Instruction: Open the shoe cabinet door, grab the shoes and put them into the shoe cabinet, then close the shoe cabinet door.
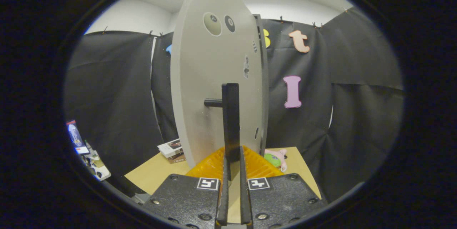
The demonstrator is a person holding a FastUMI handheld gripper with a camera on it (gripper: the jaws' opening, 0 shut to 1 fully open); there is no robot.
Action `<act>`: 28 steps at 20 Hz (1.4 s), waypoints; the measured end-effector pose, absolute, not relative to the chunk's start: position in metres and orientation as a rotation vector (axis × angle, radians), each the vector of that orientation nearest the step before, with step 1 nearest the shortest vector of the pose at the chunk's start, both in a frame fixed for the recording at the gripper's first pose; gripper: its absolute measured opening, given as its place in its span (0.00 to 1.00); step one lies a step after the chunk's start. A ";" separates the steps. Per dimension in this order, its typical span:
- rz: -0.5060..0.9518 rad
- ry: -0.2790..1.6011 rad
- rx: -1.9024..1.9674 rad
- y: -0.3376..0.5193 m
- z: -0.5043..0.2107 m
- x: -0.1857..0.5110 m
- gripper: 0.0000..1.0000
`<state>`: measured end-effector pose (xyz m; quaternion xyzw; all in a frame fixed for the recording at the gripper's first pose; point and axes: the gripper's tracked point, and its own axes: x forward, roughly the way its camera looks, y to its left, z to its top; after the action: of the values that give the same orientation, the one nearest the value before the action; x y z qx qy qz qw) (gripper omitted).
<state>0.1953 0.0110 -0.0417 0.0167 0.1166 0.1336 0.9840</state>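
Black cloth backs a tan surface (153,175) on which the pale, smooth cabinet door (214,89) is seen swung open, its slim black bar handle (231,122) pinched by the hand-held gripper (232,172). Shoes, possibly the pink-green shape (276,158) beyond, apparently remain unstowed.

the gripper (232,157) has its two fingers drawn close on either side of the upright door handle (230,122), which stands out from the cabinet door (214,79) just ahead. the door rises edge-on from the table (157,172). left of the door's foot lies a stack of booklets (172,149); right of it, beyond the fingers, lies a soft toy (276,158).
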 end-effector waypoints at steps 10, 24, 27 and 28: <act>0.249 0.192 0.122 -0.022 -0.031 0.206 0.04; 0.094 0.055 0.008 -0.036 -0.030 0.113 0.36; 0.087 0.040 0.012 -0.012 -0.040 0.081 0.86; 0.088 0.027 0.005 -0.005 -0.045 0.073 1.00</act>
<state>0.0728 -0.0049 -0.0450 0.0025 0.0136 0.0442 0.9989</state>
